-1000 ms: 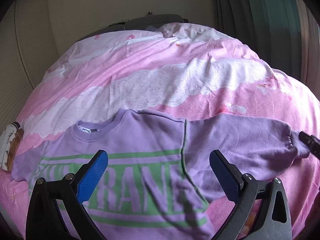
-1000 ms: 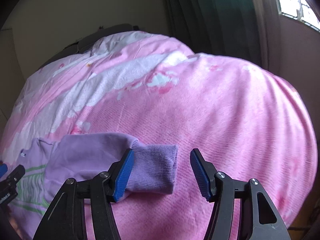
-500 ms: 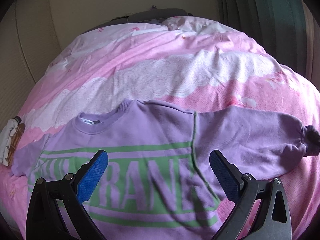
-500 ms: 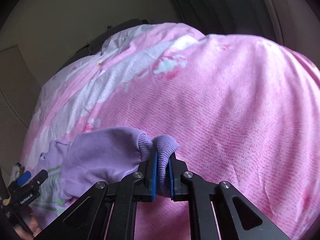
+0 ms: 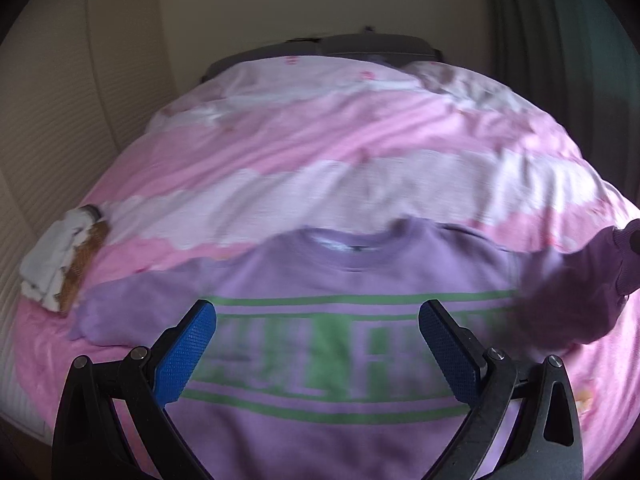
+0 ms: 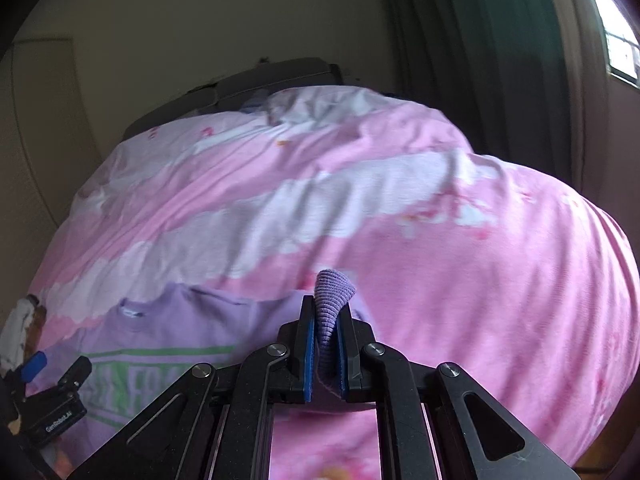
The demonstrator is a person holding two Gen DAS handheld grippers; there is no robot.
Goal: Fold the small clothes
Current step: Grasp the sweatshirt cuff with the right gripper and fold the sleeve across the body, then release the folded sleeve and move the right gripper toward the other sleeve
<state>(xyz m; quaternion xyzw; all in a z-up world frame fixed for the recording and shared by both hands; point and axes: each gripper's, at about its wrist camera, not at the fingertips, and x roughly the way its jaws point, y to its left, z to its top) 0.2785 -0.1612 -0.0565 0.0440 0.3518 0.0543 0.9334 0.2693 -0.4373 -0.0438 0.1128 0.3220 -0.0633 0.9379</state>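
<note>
A lilac sweatshirt (image 5: 360, 280) with green stripes and lettering lies face up on the pink bed, neck away from me; it also shows in the right wrist view (image 6: 168, 328). My left gripper (image 5: 318, 350) is open and empty, held above the chest print. My right gripper (image 6: 325, 344) is shut on the ribbed cuff (image 6: 332, 300) of the sweatshirt's right sleeve and holds it lifted off the bed. In the left wrist view that raised sleeve (image 5: 576, 292) is blurred at the right. The other sleeve (image 5: 132, 308) lies flat to the left.
A pink and white duvet (image 5: 340, 152) covers the bed. A folded white and brown garment (image 5: 64, 264) lies at the bed's left edge. A dark headboard (image 5: 360, 46) is at the far end, a cupboard on the left, green curtains (image 6: 480, 60) on the right.
My right gripper closed on the sleeve cuff, lifted it off the bed and carried it left toward the body. My left gripper shifted left over the chest, still open.
</note>
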